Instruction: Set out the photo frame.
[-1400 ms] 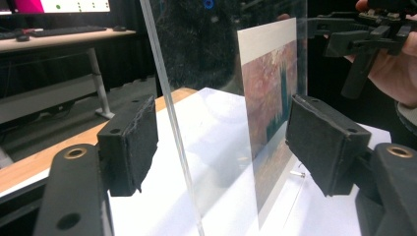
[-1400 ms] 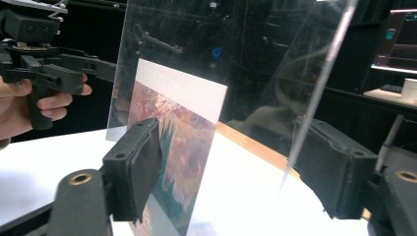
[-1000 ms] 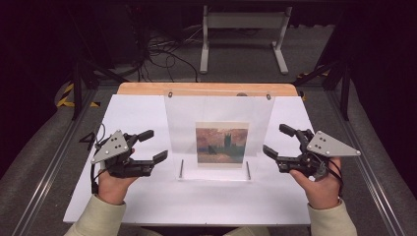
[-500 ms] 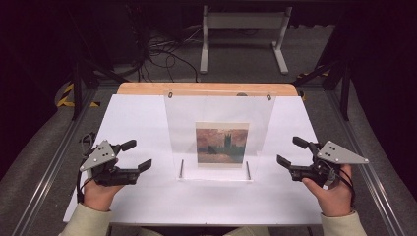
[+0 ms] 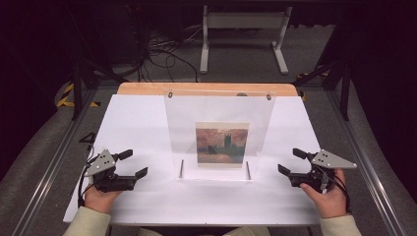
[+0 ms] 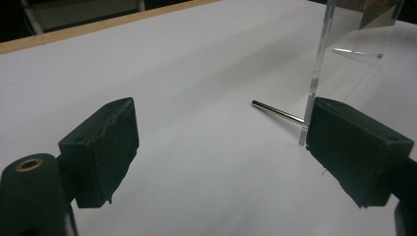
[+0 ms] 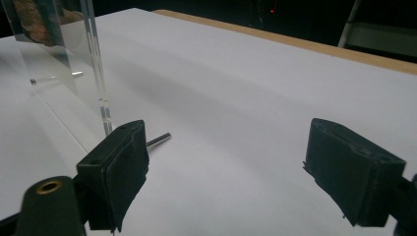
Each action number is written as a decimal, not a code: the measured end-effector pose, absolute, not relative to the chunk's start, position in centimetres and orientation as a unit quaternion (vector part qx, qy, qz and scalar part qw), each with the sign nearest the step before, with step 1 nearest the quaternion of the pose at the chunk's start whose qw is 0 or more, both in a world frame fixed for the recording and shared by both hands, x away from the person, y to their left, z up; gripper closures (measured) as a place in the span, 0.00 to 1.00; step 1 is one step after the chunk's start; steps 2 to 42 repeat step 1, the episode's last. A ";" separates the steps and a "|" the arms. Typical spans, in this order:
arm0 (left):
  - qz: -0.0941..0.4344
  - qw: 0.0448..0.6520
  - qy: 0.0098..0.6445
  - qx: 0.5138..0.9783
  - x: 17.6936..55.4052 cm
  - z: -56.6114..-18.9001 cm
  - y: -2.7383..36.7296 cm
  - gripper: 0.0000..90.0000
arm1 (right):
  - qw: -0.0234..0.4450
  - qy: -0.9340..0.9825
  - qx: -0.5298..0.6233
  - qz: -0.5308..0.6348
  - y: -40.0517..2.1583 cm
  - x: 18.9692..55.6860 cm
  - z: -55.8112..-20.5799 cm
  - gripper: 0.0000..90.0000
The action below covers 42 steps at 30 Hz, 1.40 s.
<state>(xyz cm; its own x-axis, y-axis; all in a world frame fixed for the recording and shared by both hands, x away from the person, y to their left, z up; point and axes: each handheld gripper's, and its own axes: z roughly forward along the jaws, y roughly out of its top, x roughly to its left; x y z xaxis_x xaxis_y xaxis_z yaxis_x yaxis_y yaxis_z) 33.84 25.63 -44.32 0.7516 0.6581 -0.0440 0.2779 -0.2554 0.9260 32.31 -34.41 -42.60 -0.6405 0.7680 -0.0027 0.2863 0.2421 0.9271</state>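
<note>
A clear acrylic picture stand point(image 5: 219, 113) is upright at the middle of the white table point(image 5: 133, 118), holding a small painted landscape print point(image 5: 222, 144). Two thin metal pins point(image 5: 182, 167) stick out at its foot. My left gripper point(image 5: 134, 163) rests open at the front left, well away from the stand. In the left gripper view my left gripper point(image 6: 221, 142) has nothing between its fingers, and a pin point(image 6: 278, 112) and the stand's edge point(image 6: 317, 73) lie ahead. My right gripper point(image 5: 291, 161) is open at the front right. The right gripper view shows my right gripper point(image 7: 226, 162) empty, with a pin point(image 7: 158, 139) behind its left finger.
A wooden strip point(image 5: 206, 88) runs along the table's far edge. Metal rails point(image 5: 59, 157) flank the table on both sides. On the floor beyond are a white stand point(image 5: 243, 34) and loose cables point(image 5: 162, 49).
Both grippers have drawn back from the acrylic stand, outward and toward the table's front edge. They stay open. The stand and print have not moved.
</note>
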 end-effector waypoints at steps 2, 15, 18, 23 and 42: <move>0.180 0.530 0.302 0.771 33.8 -44.3 25.6 0.14 | 0.238 0.751 0.353 0.504 -34.5 32.3 -42.7 0.18; 0.180 0.530 0.302 0.771 33.8 -44.3 25.6 0.14 | 0.238 0.751 0.353 0.504 -34.5 32.3 -42.7 0.18; 0.180 0.530 0.302 0.771 33.8 -44.3 25.6 0.14 | 0.238 0.751 0.353 0.504 -34.5 32.3 -42.7 0.18; 0.180 0.530 0.302 0.771 33.8 -44.3 25.6 0.14 | 0.238 0.751 0.353 0.504 -34.5 32.3 -42.7 0.18; 0.180 0.530 0.302 0.771 33.8 -44.3 25.6 0.14 | 0.238 0.751 0.353 0.504 -34.5 32.3 -42.7 0.18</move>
